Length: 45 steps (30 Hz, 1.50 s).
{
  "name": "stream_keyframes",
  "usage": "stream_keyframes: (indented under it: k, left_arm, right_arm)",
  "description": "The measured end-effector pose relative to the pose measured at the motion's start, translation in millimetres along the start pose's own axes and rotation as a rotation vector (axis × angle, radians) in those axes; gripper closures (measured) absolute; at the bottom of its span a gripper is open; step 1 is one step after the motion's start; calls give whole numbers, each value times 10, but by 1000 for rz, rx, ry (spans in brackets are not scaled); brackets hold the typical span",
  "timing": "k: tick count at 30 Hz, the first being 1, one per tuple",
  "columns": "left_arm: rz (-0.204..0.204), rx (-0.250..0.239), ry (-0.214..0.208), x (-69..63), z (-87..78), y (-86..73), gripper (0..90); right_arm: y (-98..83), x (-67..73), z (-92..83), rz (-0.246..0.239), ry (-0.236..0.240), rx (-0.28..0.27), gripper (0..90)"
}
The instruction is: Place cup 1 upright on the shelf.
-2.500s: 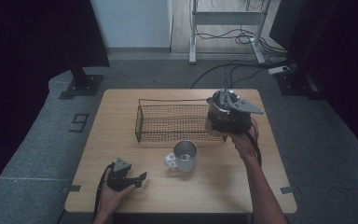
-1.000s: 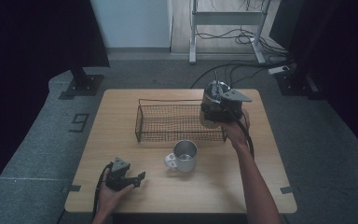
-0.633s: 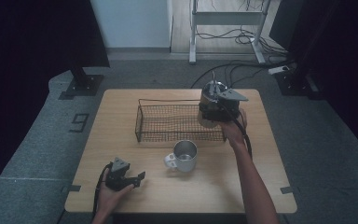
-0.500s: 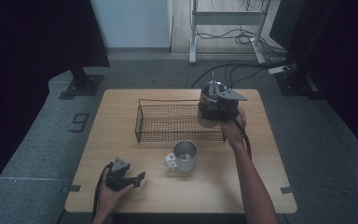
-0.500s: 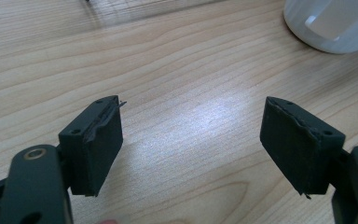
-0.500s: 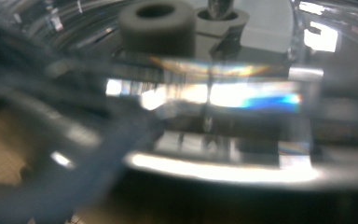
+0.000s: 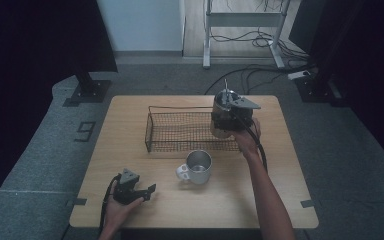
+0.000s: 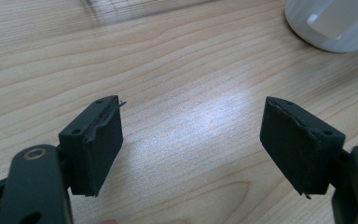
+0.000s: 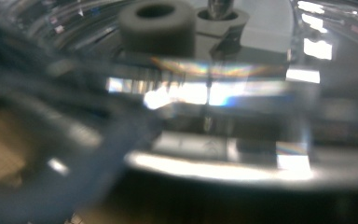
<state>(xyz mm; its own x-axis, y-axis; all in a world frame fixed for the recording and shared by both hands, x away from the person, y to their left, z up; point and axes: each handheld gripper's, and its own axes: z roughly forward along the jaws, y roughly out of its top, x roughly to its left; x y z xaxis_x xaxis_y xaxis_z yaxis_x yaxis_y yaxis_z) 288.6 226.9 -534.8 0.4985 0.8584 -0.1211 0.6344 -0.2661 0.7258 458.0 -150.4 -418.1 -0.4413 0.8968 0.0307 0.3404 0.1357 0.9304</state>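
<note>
The steel pot [image 7: 223, 120] hangs upright over the wire basket's [image 7: 180, 131] right end, apparently clamped at its rim by the right gripper [image 7: 232, 117]; the left gripper [image 7: 139, 191] rests far off, jaws wide and empty.

Wooden table [image 7: 280, 210] on grey floor [image 7: 40, 165], a 9 [image 7: 85, 131] marked there; cables [image 7: 250, 75] behind, dim surroundings, perhaps dark curtains

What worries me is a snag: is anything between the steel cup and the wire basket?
Nothing visible. The steel cup, in the right gripper, is over the wire basket's right end, whose visible mesh looks bare; the mug stands outside it.
</note>
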Motion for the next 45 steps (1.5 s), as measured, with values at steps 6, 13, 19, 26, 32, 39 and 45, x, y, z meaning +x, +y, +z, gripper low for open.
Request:
stream_keyframes:
  k: [6,13,19,26,32,39,45]
  left_arm:
    - [0,0,0,3,-2,-1,215]
    - [0,-2,2,7,-4,-3,215]
    - [-1,-2,3,11,-9,-6,215]
    - [-4,-6,2,17,-20,-6,215]
    - [-2,-4,3,18,-23,-7,215]
    - [-2,-4,6,23,-28,-8,216]
    - [-3,-4,5,21,-29,-9,216]
  right_arm:
    - [-52,-22,63,10,-7,9,35]
    - [-114,-25,124,3,-18,31,35]
    - [-146,0,169,-7,-22,40,35]
    - [-191,11,220,-17,-30,60,35]
    - [-216,13,262,-17,-30,69,35]
    - [-256,1,306,-17,-34,85,35]
    - [-281,0,335,-14,-33,93,35]
